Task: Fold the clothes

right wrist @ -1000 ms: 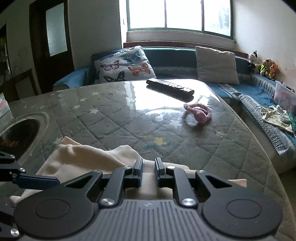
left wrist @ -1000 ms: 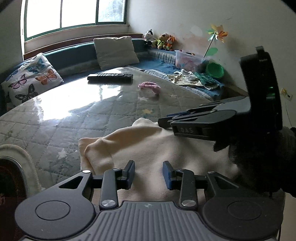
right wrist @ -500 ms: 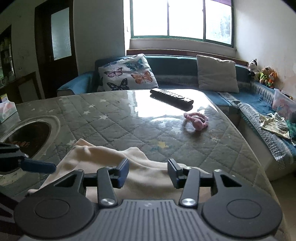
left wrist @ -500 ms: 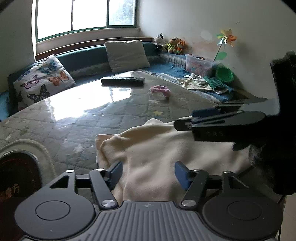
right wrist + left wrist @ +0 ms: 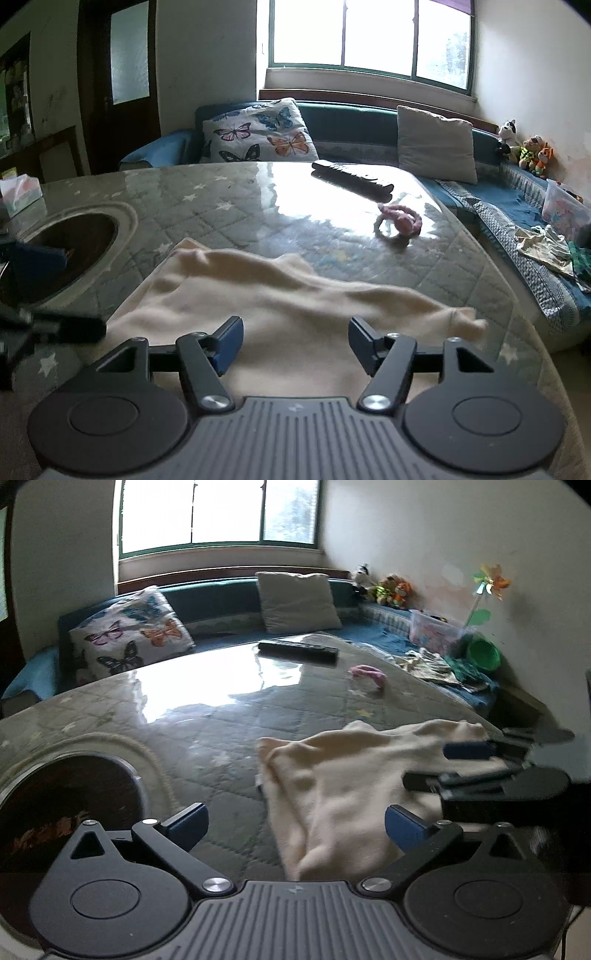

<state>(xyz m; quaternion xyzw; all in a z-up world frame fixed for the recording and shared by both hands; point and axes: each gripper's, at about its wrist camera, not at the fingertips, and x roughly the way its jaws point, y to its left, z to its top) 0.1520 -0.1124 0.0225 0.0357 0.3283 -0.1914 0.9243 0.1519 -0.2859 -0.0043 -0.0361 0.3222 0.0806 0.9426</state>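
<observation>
I had just been opening my left tongs [image 5: 295,821] and right tongs [image 5: 295,341]; the cream cloth [image 5: 295,295] lay loose on the table [image 5: 221,206].

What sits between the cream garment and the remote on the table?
Only the pink scrunchie, off to the right; otherwise bare quilted table between cream garment and remote, right wrist view.

The cream cloth [image 5: 343,775] lay folded and rumpled on the glossy quilted table [image 5: 207,709], soft and fleecy, with shallow creases across its top. In the left wrist view it filled the lower centre and right of the frame. In the right wrist view it spread across the lower middle [image 5: 280,299], one corner trailing toward the table's right edge.
</observation>
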